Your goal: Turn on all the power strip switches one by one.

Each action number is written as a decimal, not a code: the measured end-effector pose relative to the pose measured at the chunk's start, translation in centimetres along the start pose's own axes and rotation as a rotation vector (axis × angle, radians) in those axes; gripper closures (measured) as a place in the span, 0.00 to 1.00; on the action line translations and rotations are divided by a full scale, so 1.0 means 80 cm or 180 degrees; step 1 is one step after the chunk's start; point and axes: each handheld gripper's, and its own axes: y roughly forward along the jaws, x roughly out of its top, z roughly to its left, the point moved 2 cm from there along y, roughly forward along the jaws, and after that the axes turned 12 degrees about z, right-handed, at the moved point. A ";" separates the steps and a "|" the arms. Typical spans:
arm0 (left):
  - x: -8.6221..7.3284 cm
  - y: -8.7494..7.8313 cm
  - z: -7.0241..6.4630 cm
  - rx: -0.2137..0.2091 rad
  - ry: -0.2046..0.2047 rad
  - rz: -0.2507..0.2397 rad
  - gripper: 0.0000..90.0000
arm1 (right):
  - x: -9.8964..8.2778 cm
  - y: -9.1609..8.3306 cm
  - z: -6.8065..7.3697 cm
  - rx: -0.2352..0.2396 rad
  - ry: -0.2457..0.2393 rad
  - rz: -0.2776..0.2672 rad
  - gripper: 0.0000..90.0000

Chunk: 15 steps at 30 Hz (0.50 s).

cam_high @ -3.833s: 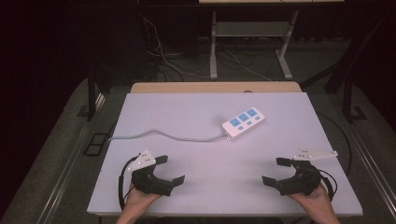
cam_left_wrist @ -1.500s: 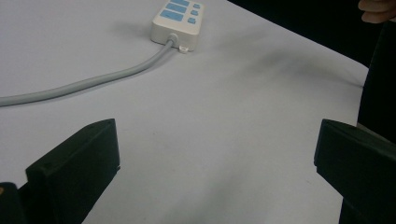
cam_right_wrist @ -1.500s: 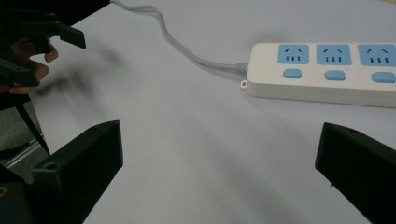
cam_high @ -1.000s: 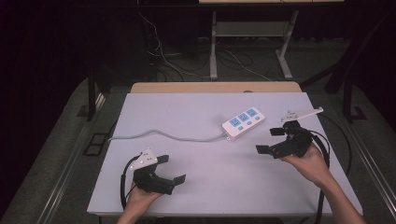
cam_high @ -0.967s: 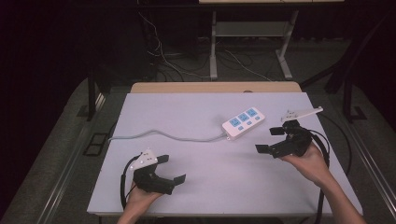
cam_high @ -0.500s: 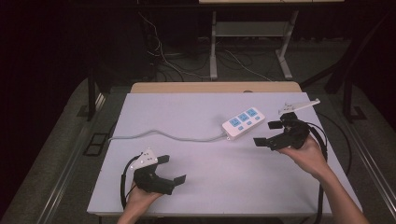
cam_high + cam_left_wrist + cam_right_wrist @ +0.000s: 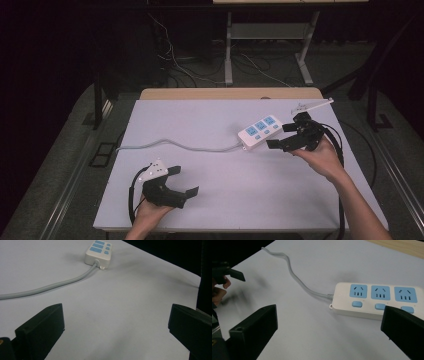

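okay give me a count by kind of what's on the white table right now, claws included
Power strip with grey cord: 1
Handheld claws: 2, left claw and right claw, both open
Total: 3

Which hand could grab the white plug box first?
The right gripper, probably. Its open jaws sit right beside the power strip, while the left gripper rests open near the table's front edge, far away.
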 end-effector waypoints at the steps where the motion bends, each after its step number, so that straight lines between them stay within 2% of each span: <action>1: 0.000 0.000 0.000 -0.0005 0.0000 0.0003 0.00 | 0.002 0.003 -0.003 -0.0008 0.0026 -0.0011 0.01; 11: 0.000 0.001 0.000 -0.0028 0.0006 0.0012 0.00 | 0.011 0.022 -0.018 -0.0025 0.0155 -0.0009 0.01; 15: 0.000 -0.001 0.001 -0.0027 -0.0009 0.0003 0.00 | 0.014 0.037 -0.028 -0.0073 0.0240 0.0074 0.01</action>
